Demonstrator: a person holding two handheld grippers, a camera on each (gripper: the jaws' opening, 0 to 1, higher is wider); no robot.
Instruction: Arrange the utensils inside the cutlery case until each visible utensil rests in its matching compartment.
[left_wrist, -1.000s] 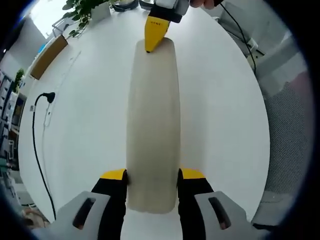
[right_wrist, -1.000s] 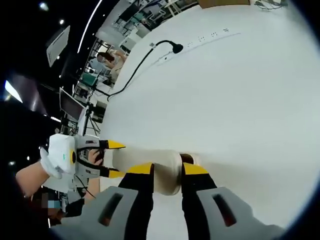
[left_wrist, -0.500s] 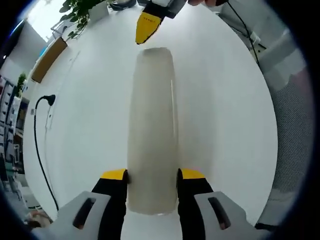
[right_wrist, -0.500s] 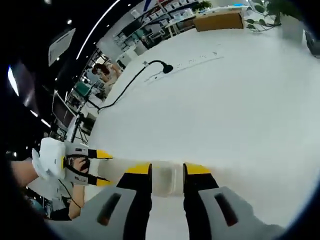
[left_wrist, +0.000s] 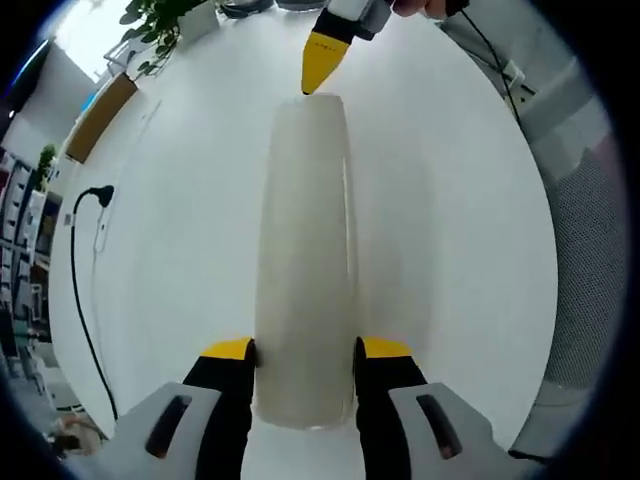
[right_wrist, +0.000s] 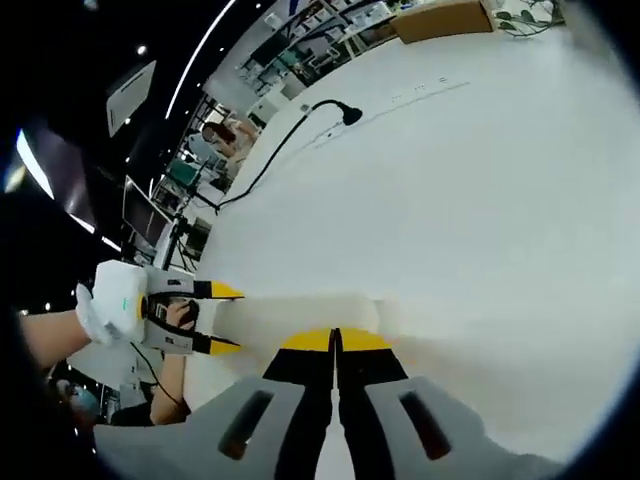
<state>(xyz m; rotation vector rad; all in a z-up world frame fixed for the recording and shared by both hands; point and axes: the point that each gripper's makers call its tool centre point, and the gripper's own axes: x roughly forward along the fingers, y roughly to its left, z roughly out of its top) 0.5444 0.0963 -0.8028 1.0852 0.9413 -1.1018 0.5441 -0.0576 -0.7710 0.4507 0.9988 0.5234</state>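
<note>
In the left gripper view, we see the left gripper (left_wrist: 305, 350) clamped on the near end of the cutlery case (left_wrist: 305, 250), one yellow-tipped jaw on each long side. The case is a long, pale, frosted box with its lid on, and we cannot tell what lies inside it. It stretches straight away from us over the white table (left_wrist: 180, 230). At its far end the yellow tip of the right gripper (left_wrist: 322, 62) sits just at the rounded edge of the case; whether it touches, we cannot tell. Farther off to the left, a black cable (left_wrist: 75, 280) with a plug runs across the table, and a potted plant (left_wrist: 160, 25) and a brown box (left_wrist: 98, 112) stand at the far edge.

In the right gripper view, the right gripper (right_wrist: 334, 342) has its two jaws pressed together with nothing between them, just in front of the near end of the case (right_wrist: 300, 310). The case runs off to the left, where the left gripper (right_wrist: 215, 318) holds its far end. Beyond, the black cable (right_wrist: 290, 135) trails over the table (right_wrist: 480, 200).
</note>
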